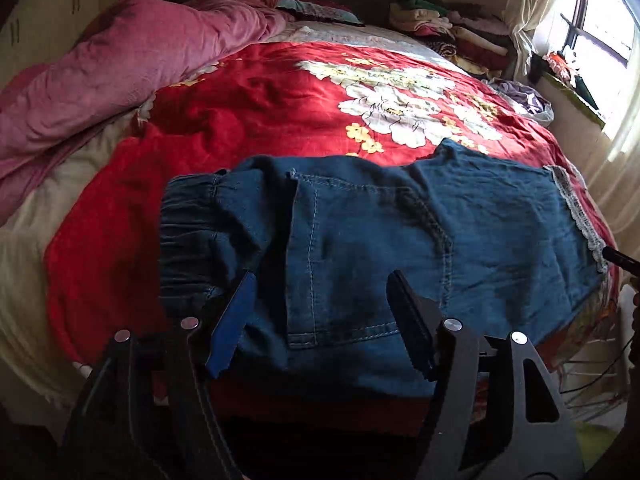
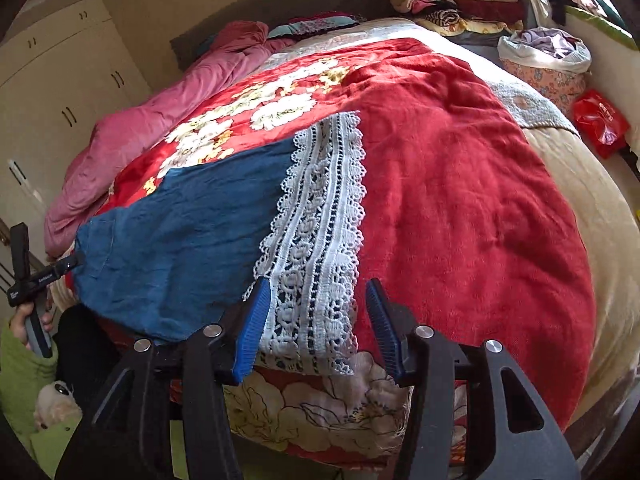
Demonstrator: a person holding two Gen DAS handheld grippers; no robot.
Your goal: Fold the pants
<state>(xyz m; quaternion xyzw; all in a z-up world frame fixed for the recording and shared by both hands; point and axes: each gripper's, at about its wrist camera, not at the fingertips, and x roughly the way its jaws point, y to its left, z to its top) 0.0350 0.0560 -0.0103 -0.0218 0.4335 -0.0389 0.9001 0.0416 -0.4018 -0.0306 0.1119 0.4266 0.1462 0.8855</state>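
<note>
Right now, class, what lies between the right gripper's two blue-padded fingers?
The white lace hem of the blue denim pants, seen in the right wrist view; the right gripper stands open.

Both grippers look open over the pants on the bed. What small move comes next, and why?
Probably lower the right gripper onto the lace hem and close on it. The pants lie flat across the red blanket, both grippers are open and hold nothing, and the hem sits right between the right gripper's fingers, ready to carry toward the waistband.

Matt blue denim pants (image 1: 380, 240) with white openwork lace hem (image 2: 316, 240) on soft red blanket (image 2: 460, 200).
</note>
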